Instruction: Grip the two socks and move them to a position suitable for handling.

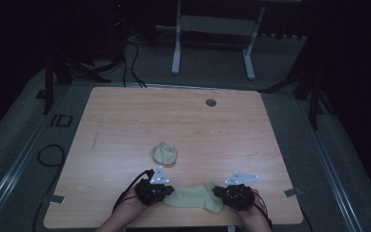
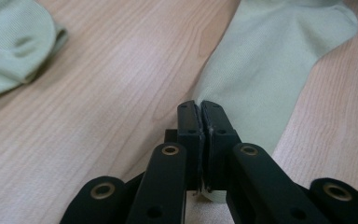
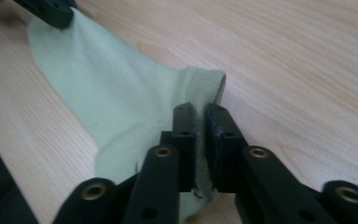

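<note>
Sock point(image 1: 193, 197) lies stretched flat between both grippers: left gripper point(image 2: 200, 116) pinches its toe, right gripper point(image 3: 200, 121) clamps its cuff, likely for folding.

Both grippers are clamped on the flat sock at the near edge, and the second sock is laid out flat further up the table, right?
Not quite. The second sock isn't flat: it sits bunched in a small lump, as the high view shows. The rest holds: the left gripper and right gripper each pinch an end of the flat sock at the near edge of the table.
</note>
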`<state>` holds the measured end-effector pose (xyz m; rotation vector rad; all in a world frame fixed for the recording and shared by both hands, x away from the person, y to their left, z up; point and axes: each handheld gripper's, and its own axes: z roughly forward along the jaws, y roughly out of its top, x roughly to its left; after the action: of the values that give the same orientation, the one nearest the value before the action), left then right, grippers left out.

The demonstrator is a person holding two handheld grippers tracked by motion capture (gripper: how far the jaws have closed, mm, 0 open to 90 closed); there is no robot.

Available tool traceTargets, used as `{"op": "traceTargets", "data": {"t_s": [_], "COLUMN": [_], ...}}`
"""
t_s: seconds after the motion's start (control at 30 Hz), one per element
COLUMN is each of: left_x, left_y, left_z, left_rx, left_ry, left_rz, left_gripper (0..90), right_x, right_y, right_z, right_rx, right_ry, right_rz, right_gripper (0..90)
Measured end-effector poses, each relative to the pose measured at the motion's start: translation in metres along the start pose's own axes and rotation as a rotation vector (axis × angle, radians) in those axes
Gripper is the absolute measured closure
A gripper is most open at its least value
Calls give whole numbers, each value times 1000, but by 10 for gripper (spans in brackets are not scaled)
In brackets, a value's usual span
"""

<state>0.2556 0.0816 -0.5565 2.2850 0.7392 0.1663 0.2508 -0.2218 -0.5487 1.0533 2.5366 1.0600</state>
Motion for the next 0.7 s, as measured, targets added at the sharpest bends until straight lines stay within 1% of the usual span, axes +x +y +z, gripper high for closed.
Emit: {"op": "traceTargets", "data": {"t_s": [0.03,0.07,0.1,0.13,0.17,0.23,0.27,0.3,0.33,0.37,0.4,0.47,0.5,0.53,0.6,0.63,0.67,0.7], "left_x": [0,1,2,4,4,3,1,-2,-6,-11,-16,-24,-26,-28,-28,-28,-29,-29], "left_y": [-1,-2,-2,-2,-2,-1,-1,0,1,1,1,-1,-3,-4,-8,-9,-11,-12], "left_z": [1,1,0,-2,-5,-15,-18,-23,-26,-27,-26,-20,-16,-11,-3,0,4,4], "left_rx": [4,3,-3,-11,-21,-59,-72,-92,-104,-110,-108,-89,-72,-54,-24,-12,2,-5], "left_ry": [3,3,1,5,6,23,24,25,19,15,9,3,-3,-4,-15,-20,-17,-21], "left_rz": [-1,-10,-18,-29,-41,-54,-57,-61,-65,-64,-63,-58,-54,-50,-61,-58,-55,-59], "left_gripper": [864,851,822,772,721,718,715,734,792,820,860,891,892,895,896,896,896,896], "right_x": [0,-1,-1,-2,-2,-1,1,2,4,6,9,13,15,17,18,19,19,19], "right_y": [-1,-2,-3,-3,-2,0,2,3,4,4,4,4,3,2,-2,-4,-5,-7], "right_z": [1,2,3,2,1,-4,-7,-9,-11,-11,-11,-9,-8,-6,-3,-2,-1,1], "right_rx": [6,15,26,28,19,1,-17,-28,-29,-29,-27,-15,-8,-1,17,27,37,43], "right_ry": [-2,-11,-20,-24,-23,-26,-22,-20,-11,-5,1,24,26,30,38,39,41,40], "right_rz": [-7,-17,-24,-25,-19,-21,-22,-25,-26,-39,-46,-55,-62,-64,-64,-67,-64,-66], "right_gripper": [764,701,687,680,653,672,728,761,789,822,849,879,891,892,897,897,897,897]}}
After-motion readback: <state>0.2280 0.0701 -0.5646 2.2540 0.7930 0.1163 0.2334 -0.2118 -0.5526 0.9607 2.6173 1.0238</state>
